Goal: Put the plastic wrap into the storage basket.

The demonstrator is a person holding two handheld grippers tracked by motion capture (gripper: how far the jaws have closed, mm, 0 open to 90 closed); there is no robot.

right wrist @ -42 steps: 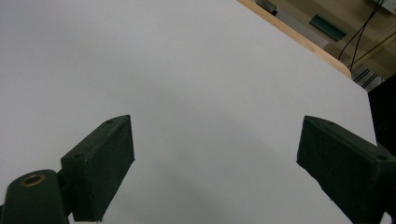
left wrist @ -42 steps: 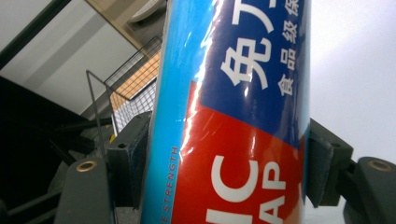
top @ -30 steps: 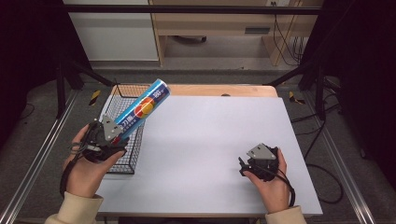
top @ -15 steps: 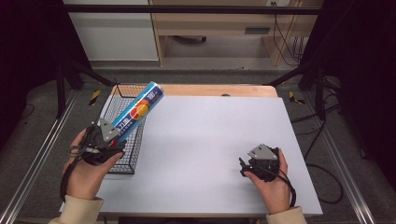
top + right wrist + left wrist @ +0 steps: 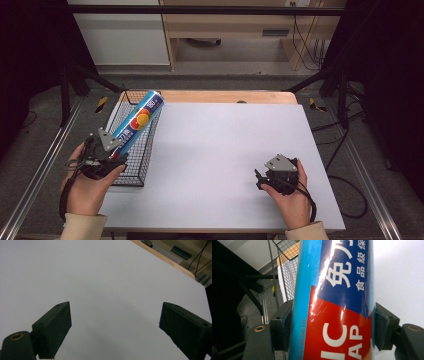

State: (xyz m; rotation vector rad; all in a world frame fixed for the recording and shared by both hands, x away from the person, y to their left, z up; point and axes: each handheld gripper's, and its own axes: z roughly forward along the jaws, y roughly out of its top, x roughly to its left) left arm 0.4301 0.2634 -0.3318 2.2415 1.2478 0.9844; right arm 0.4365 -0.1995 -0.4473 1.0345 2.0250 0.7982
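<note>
Left tool (image 5: 116, 149) pinching blue tube (image 5: 138, 121), shifted left over wire basket (image 5: 131, 172), right tool (image 5: 115, 330) spread, unmoved.

The blue tube (image 5: 337, 300) runs off top and bottom edges in the left gripper view.

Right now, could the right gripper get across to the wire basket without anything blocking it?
Probably yes. The right gripper is open and empty, and bare white table lies between it and the wire basket. The left gripper holds the blue tube above it, which may crowd things.
</note>
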